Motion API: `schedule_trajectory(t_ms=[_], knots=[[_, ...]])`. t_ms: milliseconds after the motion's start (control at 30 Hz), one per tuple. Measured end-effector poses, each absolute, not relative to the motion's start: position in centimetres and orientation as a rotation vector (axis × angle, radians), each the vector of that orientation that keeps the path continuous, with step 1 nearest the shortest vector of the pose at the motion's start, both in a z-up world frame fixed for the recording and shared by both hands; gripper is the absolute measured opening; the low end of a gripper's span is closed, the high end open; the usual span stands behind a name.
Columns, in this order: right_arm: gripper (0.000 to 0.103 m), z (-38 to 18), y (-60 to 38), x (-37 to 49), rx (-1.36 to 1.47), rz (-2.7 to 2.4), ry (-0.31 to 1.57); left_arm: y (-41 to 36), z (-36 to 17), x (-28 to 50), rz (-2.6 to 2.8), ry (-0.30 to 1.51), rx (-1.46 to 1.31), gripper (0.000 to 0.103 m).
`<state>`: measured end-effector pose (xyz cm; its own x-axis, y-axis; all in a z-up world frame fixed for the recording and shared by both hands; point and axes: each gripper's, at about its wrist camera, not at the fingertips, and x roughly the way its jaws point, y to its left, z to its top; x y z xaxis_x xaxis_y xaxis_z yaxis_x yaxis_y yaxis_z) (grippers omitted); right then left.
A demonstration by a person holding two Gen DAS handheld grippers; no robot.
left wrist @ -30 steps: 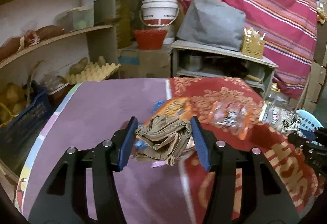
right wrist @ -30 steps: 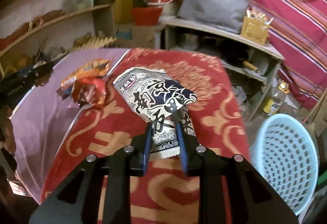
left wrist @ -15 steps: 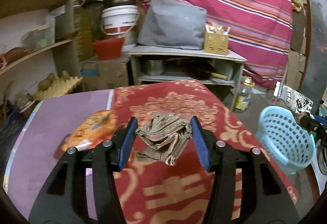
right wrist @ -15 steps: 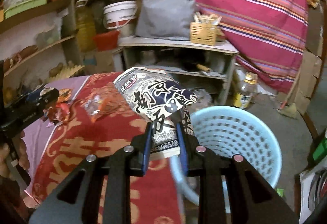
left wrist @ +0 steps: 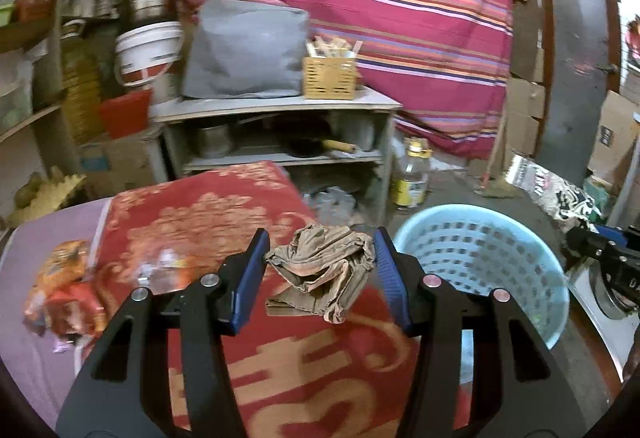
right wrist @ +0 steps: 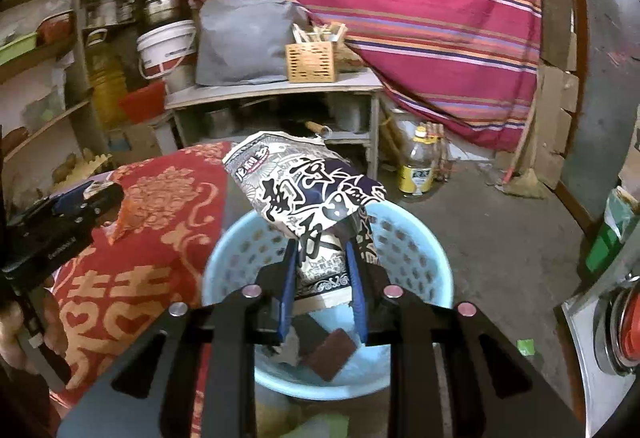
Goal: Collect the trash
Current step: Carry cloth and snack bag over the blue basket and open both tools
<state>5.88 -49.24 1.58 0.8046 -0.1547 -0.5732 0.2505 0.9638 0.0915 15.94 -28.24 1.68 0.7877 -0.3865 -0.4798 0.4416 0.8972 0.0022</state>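
Observation:
My left gripper [left wrist: 320, 258] is shut on a crumpled brown paper wad [left wrist: 322, 272], held above the right edge of the red-clothed table [left wrist: 208, 222], just left of the light blue basket [left wrist: 480, 258]. My right gripper [right wrist: 322, 266] is shut on a black-and-white printed snack bag [right wrist: 304, 194], held directly over the basket [right wrist: 408, 250], which has brown scraps [right wrist: 330, 356] inside. The snack bag also shows in the left wrist view [left wrist: 548, 186]. Orange snack wrappers [left wrist: 64, 290] and a clear wrapper [left wrist: 164, 270] lie on the table.
A grey shelf unit [left wrist: 280, 134] with a wicker box [left wrist: 328, 76] stands behind the table. An oil bottle [right wrist: 418, 168] and a broom [right wrist: 520, 174] are on the floor. Wall shelves [right wrist: 48, 78] fill the left. A striped cloth [left wrist: 400, 18] hangs behind.
Both grippers have swung right, from over the table toward the basket. The snack bag now hangs over the basket; the paper wad is beside its rim. Both grips are unchanged.

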Motion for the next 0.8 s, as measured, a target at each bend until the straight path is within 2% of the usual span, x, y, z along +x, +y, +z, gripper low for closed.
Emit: schedule_trajectory(t_ms=[500,633,800], knots=[[0.024,0.3,-54.1,5.2,0.236,-0.284,0.612,-37.2,-0.8,16.4,-0.587,0.547,0.135,0.054],[0.024,0.2,-54.2,5.4,0.238,-0.286,0.617,-37.1,-0.5,16.2,-0.563,0.534,0.132,0.077],[0.024,0.0,-53.5,5.8,0.242,-0.275,0.625,-34.9,0.8,16.0,-0.498,0.494,0.122,0.090]])
